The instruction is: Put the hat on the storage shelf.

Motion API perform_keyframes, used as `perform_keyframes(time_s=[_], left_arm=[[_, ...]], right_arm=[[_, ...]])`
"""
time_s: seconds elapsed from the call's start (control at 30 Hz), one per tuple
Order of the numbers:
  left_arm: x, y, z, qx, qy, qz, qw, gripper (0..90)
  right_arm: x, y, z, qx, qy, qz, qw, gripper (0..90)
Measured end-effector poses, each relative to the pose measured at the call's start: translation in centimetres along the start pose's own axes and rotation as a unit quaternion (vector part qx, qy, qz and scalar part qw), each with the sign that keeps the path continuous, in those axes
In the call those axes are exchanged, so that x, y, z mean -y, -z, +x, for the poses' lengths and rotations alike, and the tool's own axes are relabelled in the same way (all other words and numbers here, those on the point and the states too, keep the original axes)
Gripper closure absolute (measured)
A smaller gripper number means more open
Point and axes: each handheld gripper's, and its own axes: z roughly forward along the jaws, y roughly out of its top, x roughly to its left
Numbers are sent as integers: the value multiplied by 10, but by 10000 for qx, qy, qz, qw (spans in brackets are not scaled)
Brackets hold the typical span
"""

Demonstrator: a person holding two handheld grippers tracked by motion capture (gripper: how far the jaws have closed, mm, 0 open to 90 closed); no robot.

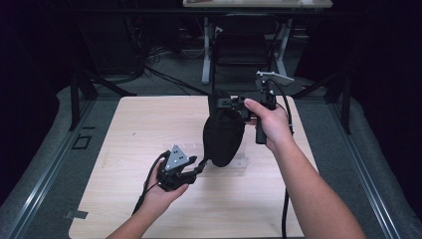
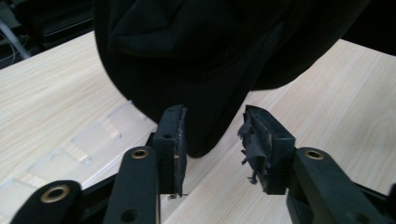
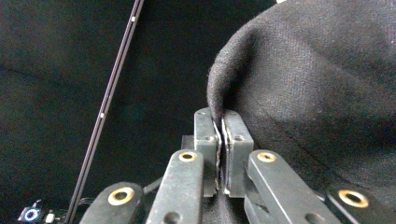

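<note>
Forearms framed a half-done lift: black cloth [image 1: 224, 137] was clamped and hung by the right claw [image 3: 220, 140], while the left claw [image 2: 212, 149], held apart, gripped nothing above the bench [image 1: 149, 124].

We find no readable text, label, brand, number or sign anywhere in these views. The pale wooden table [image 1: 149, 124] is unmarked. The hanging black woollen cloth [image 1: 224, 139] carries no lettering we can make out.
</note>
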Motion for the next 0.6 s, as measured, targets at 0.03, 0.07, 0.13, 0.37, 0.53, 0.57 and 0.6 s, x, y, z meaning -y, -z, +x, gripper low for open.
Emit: perform_keyframes(time_s=[0.03, 0.07, 0.13, 0.37, 0.53, 0.57, 0.6], left_arm=[[-2, -1, -1, -3, -24, -6, 10000, 611], [-2, -1, -2, 15, -29, -2, 10000, 621], [-4, -3, -3, -12, -82, -3, 10000, 637], [-5, -5, -5, -100, -200, 22, 9997, 789], [-5, -4, -8, -254, -366, 54, 9990, 820], [-5, -4, -8, -258, -392, 57, 9989, 825], [-5, -4, -8, -258, -392, 57, 9989, 827]], right_arm=[[0, 0, 0, -3, 2, 7, 10000, 867], [0, -1, 0, -8, 1, 11, 10000, 866], [0, -1, 0, -16, 3, 9, 10000, 865], [0, -2, 0, -56, 1, -1, 10000, 861], [1, -2, 1, -71, 18, -34, 10000, 835], [1, -2, 1, -73, 23, -43, 10000, 830], [1, -2, 1, -73, 42, -27, 10000, 826]])
